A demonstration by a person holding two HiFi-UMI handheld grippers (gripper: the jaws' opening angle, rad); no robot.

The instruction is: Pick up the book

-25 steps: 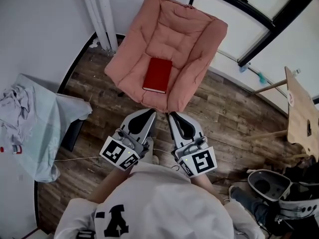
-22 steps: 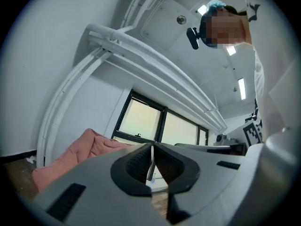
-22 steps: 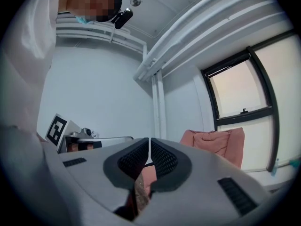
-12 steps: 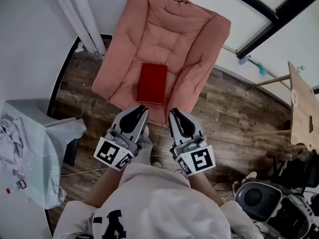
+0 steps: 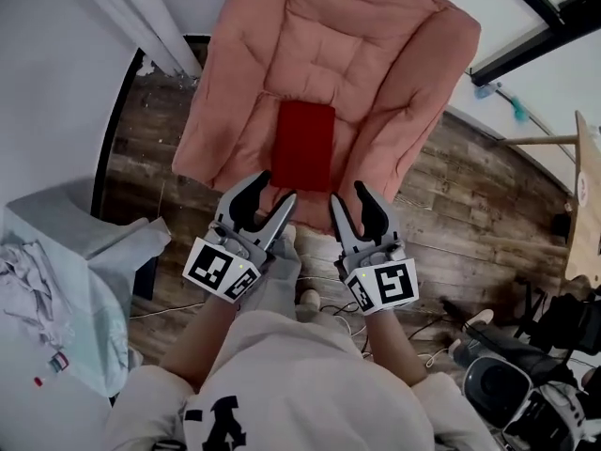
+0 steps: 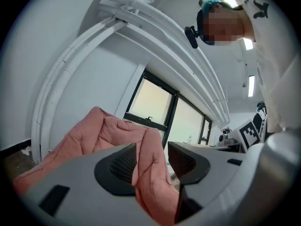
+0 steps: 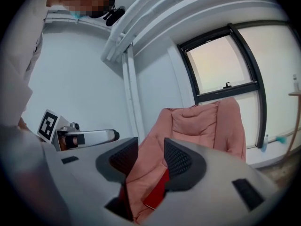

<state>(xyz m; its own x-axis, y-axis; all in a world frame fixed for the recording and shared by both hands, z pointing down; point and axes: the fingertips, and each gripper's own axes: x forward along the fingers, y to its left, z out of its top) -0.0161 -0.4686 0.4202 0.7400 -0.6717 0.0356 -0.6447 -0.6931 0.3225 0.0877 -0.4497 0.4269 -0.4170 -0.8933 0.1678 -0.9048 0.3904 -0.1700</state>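
Observation:
A dark red book (image 5: 303, 146) lies flat on the seat of a pink cushioned chair (image 5: 376, 54); in the right gripper view the book (image 7: 158, 191) shows low between the jaws. My left gripper (image 5: 272, 190) hovers at the seat's front edge, just short of the book's near left corner. Its jaws have just been opening and hold nothing. My right gripper (image 5: 348, 195) hangs beside it, off the book's near right corner, also just opened and empty. The left gripper view shows my left gripper (image 6: 151, 161) framing only pink cushion (image 6: 108, 135); the book is hidden there.
White pipes (image 5: 141, 26) run up the wall at the left. A pale cloth-covered bundle (image 5: 56, 280) sits at the lower left. A wooden table edge (image 5: 590, 205) and a grey helmet-like object (image 5: 512, 393) are at the right, with cables (image 5: 338, 308) on the plank floor.
Both grippers moved forward and down to the chair's front edge, close to the book. Their jaws, shut before, now stand apart.

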